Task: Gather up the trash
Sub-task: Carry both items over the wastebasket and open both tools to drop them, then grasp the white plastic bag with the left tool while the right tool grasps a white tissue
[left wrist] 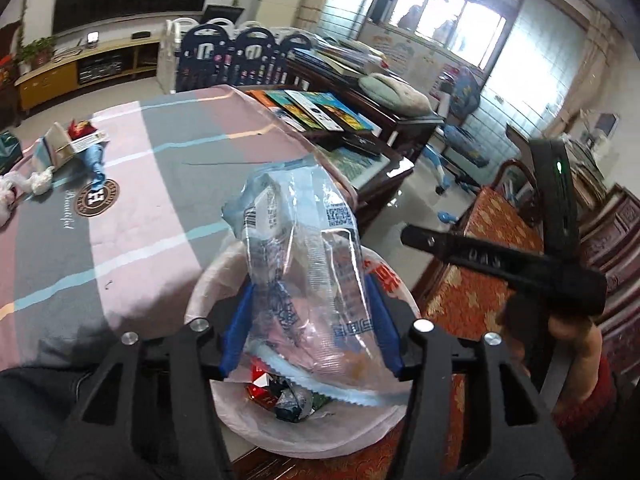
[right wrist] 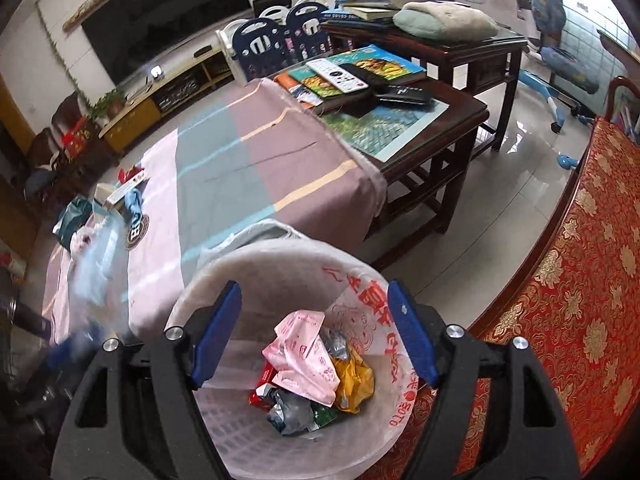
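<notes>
Now crumpled clear blue-printed wrapper (left wrist: pixel 304 264) over lined bin (left wrist: pixel 320 436).

Place: home living room
Signs: wall television (right wrist: pixel 168 16), wooden coffee table (right wrist: pixel 460 116), books (right wrist: pixel 376 66), child's desk chair (right wrist: pixel 560 48)

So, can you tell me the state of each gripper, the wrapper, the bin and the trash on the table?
left gripper: shut on the clear plastic wrapper, above the bin.
clear plastic wrapper: crumpled, held, not yet dropped.
right gripper: open, empty, over the bin.
trash bin: lined with a bag, partly filled with wrappers.
trash pile: lying on the table cloth, uncollected.
</notes>
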A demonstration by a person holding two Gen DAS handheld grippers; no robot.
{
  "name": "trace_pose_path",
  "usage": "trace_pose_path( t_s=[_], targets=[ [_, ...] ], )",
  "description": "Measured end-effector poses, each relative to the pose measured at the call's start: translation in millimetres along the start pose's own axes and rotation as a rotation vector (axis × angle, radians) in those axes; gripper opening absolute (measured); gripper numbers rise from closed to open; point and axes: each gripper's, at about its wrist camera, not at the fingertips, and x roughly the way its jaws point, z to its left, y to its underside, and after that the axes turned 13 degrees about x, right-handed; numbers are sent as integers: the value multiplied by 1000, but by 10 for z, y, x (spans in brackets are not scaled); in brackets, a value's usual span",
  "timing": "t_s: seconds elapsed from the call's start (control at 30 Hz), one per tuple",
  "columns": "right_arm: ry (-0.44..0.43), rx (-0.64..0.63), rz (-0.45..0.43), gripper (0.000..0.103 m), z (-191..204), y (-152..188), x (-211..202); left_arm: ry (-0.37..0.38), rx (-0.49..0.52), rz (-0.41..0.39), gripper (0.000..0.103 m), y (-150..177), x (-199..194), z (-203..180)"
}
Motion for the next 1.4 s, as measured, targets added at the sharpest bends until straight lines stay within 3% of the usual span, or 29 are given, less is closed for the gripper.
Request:
trace_pose_path(
  t_s=[0.07, 0.2, 0.47, 0.6, 0.67, 0.77, 0.87, 0.93, 1.03, 1.17, 1.23, 1.4],
  targets=[
    [1, 10, -7, 74, -24, -14, -8, -11, 33, 10, 79, 25, 44, -63],
    [-6, 5, 7, 74, 15, 16, 34, -85, 54, 2, 87, 36, 21, -65],
    [-17, -40, 22, 74, 196, 117, 82, -148, -55, -7, 89, 52, -90, 198],
    [-17, -44, 33, 74, 242, 131, 128, -267, -126, 8, 89, 91, -121, 474],
    [-15, -49, 41, 74, 282, 144, 168, -357, -201, 17, 88, 154, -168, 748],
    [-14, -62, 60, 74, 378, 178, 265, -492, -381, 36, 53, 343, -293, 1314],
    [-22, -74, 85, 74, 521, 212, 384, -533, -613, 46, 53, 609, -408, 2013],
    [-32, -93, 97, 74, 668, 236, 471, -575, -709, 37, 54, 736, -472, 2392],
    [-45, -120, 122, 74, 907, 263, 640, -654, -806, 46, 65, 828, -543, 2974],
    [-67, -142, 167, 74, 1294, 268, 927, -748, -817, 58, 86, 740, -485, 3662],
    [-85, -155, 189, 74, 1539, 271, 1077, -781, -803, 87, 88, 658, -366, 3979],
    [-123, -206, 221, 74, 2110, 322, 1350, -756, -720, 132, 88, 435, 13, 4521]
  ],
)
